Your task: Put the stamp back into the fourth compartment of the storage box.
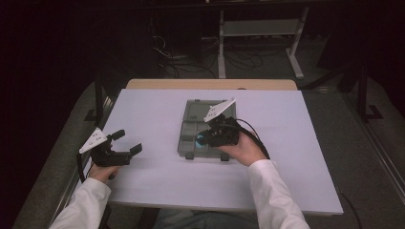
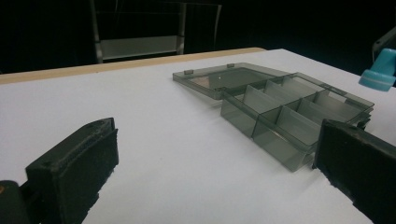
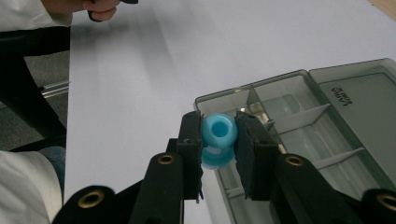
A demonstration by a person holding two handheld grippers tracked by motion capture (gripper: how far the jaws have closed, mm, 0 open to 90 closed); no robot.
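A: High view — where's the spool?
B: The right gripper (image 1: 206, 139) pinches the blue spool (image 1: 201, 140) over the compartment box (image 1: 191, 125)'s near edge, mid-table (image 1: 153, 181); the left gripper (image 1: 128, 141) is spread near the left edge.
A: Left gripper view?
B: Jaws spread, box ahead.
A: Right gripper view, any writing?
B: Embossed lid (image 3: 359, 107) lettering, unreadable.

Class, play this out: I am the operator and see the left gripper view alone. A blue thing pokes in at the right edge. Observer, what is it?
Observer: A blue spool, hollow through the middle, clamped in the right gripper.
Operator: Where does it hang?
Observer: Over the near left corner of the open box, seen from the high view.
Operator: Anything in the compartments?
Observer: Something small and pale lies in one beside the spool; I cannot tell what.
Operator: And my own gripper?
Observer: The left gripper is open, well left of the box.
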